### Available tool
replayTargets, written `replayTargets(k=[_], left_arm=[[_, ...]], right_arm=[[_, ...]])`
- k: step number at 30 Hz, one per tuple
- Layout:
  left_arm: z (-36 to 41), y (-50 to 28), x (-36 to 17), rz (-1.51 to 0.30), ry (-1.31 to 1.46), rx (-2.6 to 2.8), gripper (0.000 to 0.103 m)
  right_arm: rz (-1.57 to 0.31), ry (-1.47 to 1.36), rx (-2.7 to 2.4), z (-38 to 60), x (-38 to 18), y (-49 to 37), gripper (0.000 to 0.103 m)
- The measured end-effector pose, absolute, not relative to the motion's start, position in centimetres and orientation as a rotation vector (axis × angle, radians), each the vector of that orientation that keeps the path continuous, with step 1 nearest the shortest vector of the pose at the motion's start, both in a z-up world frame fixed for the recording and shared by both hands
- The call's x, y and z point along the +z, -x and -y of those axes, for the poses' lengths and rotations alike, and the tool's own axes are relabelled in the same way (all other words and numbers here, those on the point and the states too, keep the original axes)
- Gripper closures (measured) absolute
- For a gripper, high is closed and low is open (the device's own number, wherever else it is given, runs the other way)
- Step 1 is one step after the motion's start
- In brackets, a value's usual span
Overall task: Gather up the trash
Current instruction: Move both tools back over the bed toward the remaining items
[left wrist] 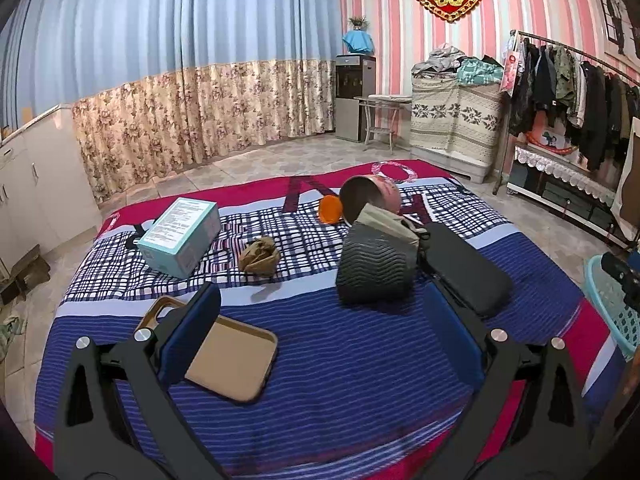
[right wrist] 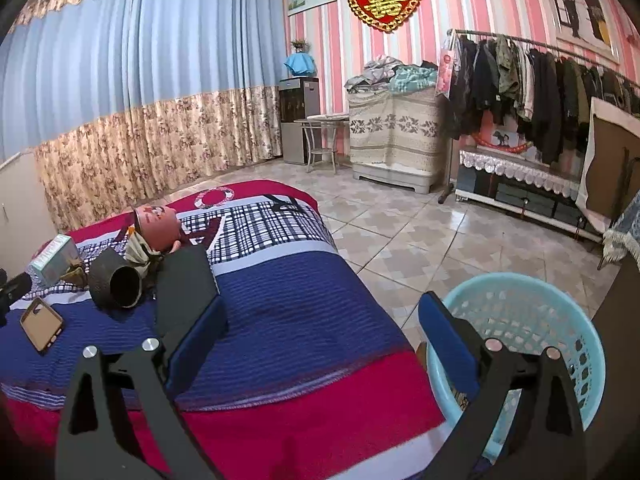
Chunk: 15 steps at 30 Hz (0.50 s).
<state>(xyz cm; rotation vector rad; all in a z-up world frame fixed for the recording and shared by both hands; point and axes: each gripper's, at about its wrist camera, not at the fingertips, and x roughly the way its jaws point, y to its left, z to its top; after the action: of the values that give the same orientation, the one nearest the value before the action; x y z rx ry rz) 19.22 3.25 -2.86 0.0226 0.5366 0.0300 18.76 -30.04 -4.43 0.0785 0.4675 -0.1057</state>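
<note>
Though lying flat — crumpled wad (left wrist: 259,257), axisless.

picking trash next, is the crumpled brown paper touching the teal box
Apart. The left wrist view shows plaid bedcover between the crumpled brown paper and the teal box.

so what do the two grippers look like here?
Both match: left gripper and right gripper have black angular linkage arms with triangular cutouts, silver round pivot pins, and flat blue pads inside the jaws. No cables, markings or sleeves visible.
</note>
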Motion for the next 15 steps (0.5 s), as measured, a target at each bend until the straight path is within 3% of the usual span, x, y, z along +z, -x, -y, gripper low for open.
replayTargets(k=[15], left_arm=[[-7.2, -20.7, -4.9, -0.585, 0.010, 0.107, 0.006]], right_arm=[[-0.524, -0.017, -0.026, 26.5, -5.8, -22.1, 0.008]])
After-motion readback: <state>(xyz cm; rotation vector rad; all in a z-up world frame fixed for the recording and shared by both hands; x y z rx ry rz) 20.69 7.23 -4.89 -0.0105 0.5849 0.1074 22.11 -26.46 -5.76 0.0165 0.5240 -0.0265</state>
